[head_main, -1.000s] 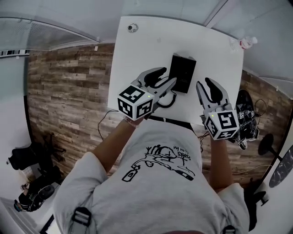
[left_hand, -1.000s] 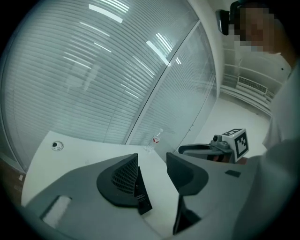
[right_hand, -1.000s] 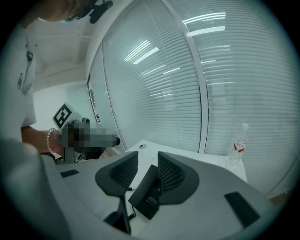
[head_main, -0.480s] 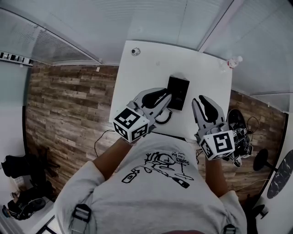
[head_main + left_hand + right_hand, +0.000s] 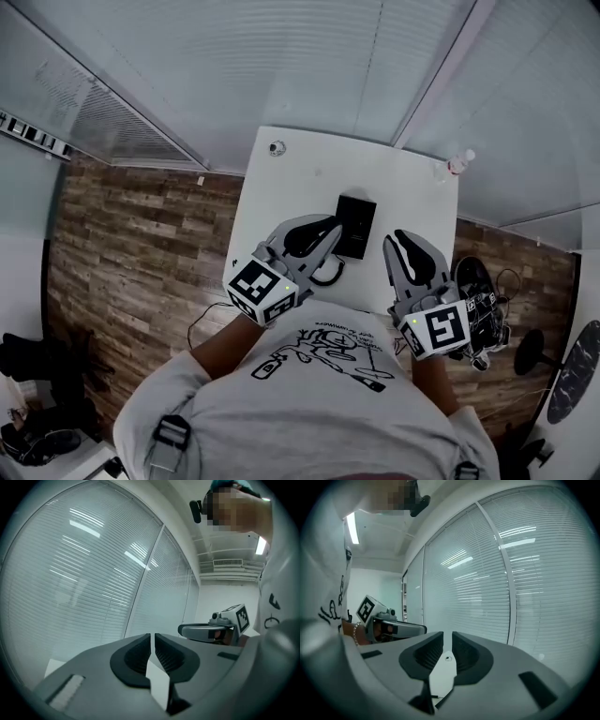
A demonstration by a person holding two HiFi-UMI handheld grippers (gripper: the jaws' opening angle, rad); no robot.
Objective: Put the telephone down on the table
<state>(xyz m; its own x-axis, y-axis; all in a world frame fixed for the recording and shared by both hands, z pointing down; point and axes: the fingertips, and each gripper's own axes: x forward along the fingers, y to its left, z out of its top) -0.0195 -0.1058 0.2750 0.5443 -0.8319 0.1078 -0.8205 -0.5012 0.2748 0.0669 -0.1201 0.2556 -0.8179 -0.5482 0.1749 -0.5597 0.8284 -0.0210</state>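
Note:
The black telephone (image 5: 356,223) lies flat on the white table (image 5: 300,173), its curled cord (image 5: 328,274) at the near edge. My left gripper (image 5: 334,228) hovers above the phone's left side, shut and empty; in the left gripper view its pads (image 5: 140,651) almost meet. My right gripper (image 5: 396,240) hangs to the right of the phone, apart from it. Its jaws have just been closing with nothing between them, and only a thin slit remains between the pads (image 5: 464,651). Each gripper view shows the other gripper (image 5: 220,625) (image 5: 384,623) held level beside it.
A small round thing (image 5: 276,148) sits at the table's far left corner and a bottle (image 5: 455,164) at its far right corner. Window blinds (image 5: 281,66) stand behind the table. Cables and gear (image 5: 483,300) lie on the wooden floor at the right.
Both grippers have risen off the table toward the person's chest and their jaws have closed from wide apart. The telephone has stayed flat on the table.

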